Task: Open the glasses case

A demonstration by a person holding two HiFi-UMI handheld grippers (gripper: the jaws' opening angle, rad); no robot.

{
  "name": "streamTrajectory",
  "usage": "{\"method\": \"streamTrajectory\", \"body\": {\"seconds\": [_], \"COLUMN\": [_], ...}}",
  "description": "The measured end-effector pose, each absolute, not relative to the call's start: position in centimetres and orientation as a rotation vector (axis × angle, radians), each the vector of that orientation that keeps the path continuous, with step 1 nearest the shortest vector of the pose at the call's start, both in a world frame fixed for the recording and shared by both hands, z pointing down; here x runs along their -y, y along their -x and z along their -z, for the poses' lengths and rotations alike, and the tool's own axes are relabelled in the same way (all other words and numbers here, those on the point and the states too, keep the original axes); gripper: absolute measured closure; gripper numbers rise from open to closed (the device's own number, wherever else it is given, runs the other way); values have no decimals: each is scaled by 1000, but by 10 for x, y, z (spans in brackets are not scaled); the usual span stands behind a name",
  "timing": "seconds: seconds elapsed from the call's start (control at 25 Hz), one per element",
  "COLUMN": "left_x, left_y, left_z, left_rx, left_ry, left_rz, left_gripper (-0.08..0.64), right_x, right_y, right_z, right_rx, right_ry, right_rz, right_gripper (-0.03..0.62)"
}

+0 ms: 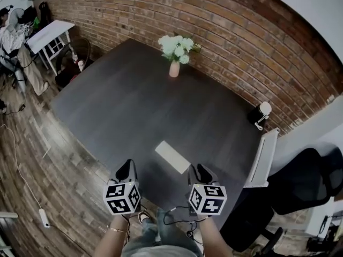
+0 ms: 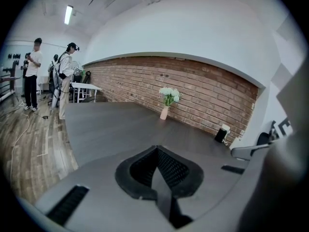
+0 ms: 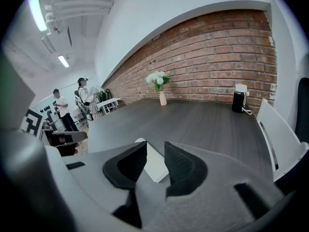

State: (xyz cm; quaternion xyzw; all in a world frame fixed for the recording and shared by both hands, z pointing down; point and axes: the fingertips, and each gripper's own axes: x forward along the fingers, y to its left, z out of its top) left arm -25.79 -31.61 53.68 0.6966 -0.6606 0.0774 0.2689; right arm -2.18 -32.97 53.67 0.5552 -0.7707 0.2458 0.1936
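Near the front edge of the dark table (image 1: 134, 106), about midway along it, the white glasses case (image 1: 172, 157) lies flat and closed. Left gripper (image 1: 126, 167) — jaws pressed together, nothing between them — hangs at that edge, left of the case. Right gripper (image 1: 199, 170) stands just beside the case's right end, jaws apart and empty — the case shows through the gap, untouched. Vase of flowers (image 1: 174, 67) stands toward the far edge.
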Motion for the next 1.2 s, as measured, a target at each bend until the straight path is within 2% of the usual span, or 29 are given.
{"method": "streamTrajectory", "body": {"seconds": [0.64, 1.2], "left_x": [307, 296], "left_y": [271, 285], "left_z": [-607, -631], "left_rx": [1747, 1766], "left_ry": [-1771, -1730], "left_rz": [-331, -351], "left_gripper": [565, 565], "right_x": [324, 317], "right_y": [45, 51], "right_z": [-617, -647], "right_rx": [2061, 1876], "right_ry": [-1407, -1236], "right_rz": [-716, -290], "right_gripper": [474, 465]}}
